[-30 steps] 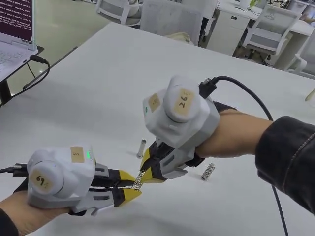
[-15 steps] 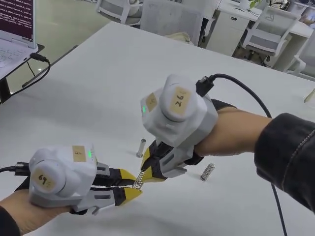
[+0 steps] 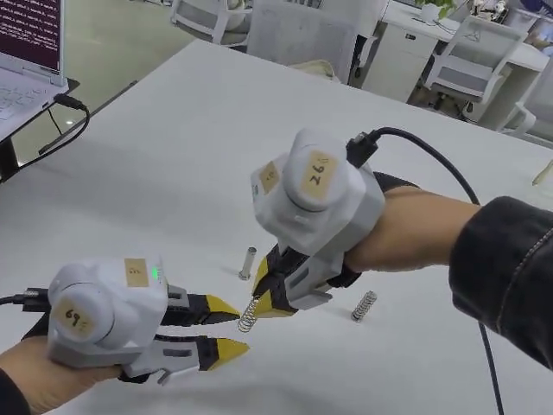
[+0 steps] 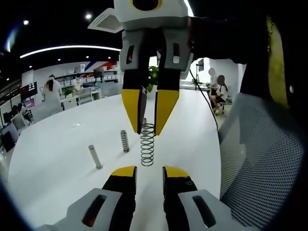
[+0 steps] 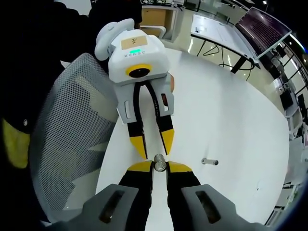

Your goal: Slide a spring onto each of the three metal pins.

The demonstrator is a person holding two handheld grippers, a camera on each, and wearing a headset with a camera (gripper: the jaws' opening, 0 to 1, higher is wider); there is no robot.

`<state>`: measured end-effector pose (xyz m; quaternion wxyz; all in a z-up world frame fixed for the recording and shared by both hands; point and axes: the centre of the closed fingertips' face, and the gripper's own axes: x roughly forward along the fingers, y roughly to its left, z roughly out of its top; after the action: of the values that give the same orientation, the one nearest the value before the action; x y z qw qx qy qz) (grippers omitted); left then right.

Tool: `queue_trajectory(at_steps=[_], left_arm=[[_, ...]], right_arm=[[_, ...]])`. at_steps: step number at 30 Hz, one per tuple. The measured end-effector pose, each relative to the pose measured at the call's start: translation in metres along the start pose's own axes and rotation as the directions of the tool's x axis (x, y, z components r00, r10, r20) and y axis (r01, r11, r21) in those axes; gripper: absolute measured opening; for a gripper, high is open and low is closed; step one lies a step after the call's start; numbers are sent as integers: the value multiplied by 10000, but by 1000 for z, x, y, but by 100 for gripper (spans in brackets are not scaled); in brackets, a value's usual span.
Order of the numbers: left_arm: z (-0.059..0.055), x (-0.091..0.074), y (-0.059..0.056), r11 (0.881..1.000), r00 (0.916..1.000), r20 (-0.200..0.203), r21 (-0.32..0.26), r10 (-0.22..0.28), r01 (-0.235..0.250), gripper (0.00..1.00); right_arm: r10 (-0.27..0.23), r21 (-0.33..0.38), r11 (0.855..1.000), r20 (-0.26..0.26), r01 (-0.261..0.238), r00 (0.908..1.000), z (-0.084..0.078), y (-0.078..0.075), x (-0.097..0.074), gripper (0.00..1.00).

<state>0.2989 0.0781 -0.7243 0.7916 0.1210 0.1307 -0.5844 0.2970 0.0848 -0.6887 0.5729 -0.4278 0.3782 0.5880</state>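
Now loose spring [image 3: 365, 304]; second spring [image 3: 248, 316] pinched by right gripper [image 3: 262, 304]; left gripper [image 3: 242, 330] fingers apart; one pin [image 3: 249, 262]

The left gripper [image 4: 149, 172] has its two yellow-tipped jaws apart with nothing between them, and just beyond them a spring [image 4: 147, 145] hangs upright over the white table [image 4: 57, 144]. The spring's top end is pinched between the yellow jaws of the right gripper [image 4: 147, 131], which reaches down from the far side. To the left in this view, a second spring [image 4: 124, 141] and, nearer and further left, a metal pin [image 4: 95, 157] rest apart on the table, while a mesh chair back [image 4: 260, 159] stands on the right.
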Motion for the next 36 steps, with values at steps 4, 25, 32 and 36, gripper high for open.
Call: queue_trajectory(at_steps=[4, 25, 32, 36], left_arm=[[-1, -4, 1, 9999, 10000, 20, -149, 72, -71, 18], [-13, -21, 6, 9952, 9981, 108, -775, 599, -589, 36], [-15, -23, 12, 9915, 9955, 138, -914, 942, -926, 50], [-16, -24, 16, 9888, 9932, 166, -976, 1150, -1129, 56]], right_arm=[[-69, 114, 9999, -5, 69, 10000, -2, -5, -4, 7], [-1107, 351, 9932, -149, 1112, 9937, -1, -66, -38, 7], [-1253, 399, 9912, -287, 1264, 9917, -4, -79, -38, 7], [-1261, 449, 9908, -309, 1274, 9915, -5, -81, -38, 7]])
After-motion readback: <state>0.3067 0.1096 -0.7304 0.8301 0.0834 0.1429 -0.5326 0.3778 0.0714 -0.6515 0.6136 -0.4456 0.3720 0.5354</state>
